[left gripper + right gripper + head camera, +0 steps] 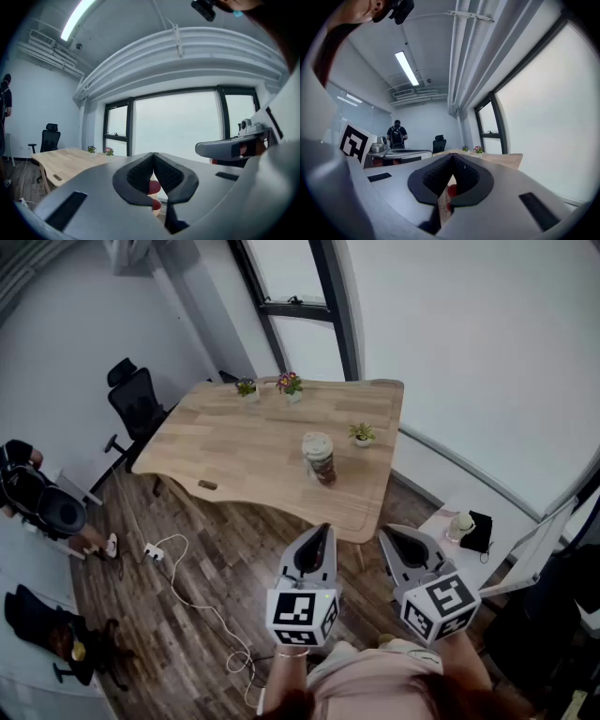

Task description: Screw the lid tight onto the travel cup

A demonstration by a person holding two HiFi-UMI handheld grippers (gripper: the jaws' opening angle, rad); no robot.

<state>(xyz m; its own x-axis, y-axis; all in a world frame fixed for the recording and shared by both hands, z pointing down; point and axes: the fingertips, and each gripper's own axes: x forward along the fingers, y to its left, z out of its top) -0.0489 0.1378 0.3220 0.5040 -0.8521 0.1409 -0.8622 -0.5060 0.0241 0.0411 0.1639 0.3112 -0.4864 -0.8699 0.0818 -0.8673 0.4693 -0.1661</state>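
Status: by judgement, the task is not yet started. The left gripper [322,531] and right gripper [387,534] are held close to the person's body, over the floor. Both have their jaws together with nothing between them.

The travel cup [319,458] stands upright on the wooden worktop [234,442], toward its near right part and well apart from both grippers. A pale lid [317,442] sits on top of the cup. Whether it is threaded on or only resting cannot be told. Probably still to do: approach, steady the cup, turn the lid tight.

Worktop: light wood. A small potted plant [362,434] stands near the cup. A flowering plant [290,382] and a green plant [247,387] stand at the far edge.

Room: dark plank floor [206,559] with a white cable [202,601], a black office chair [136,401] at the worktop's left end, and large windows [300,324] behind.
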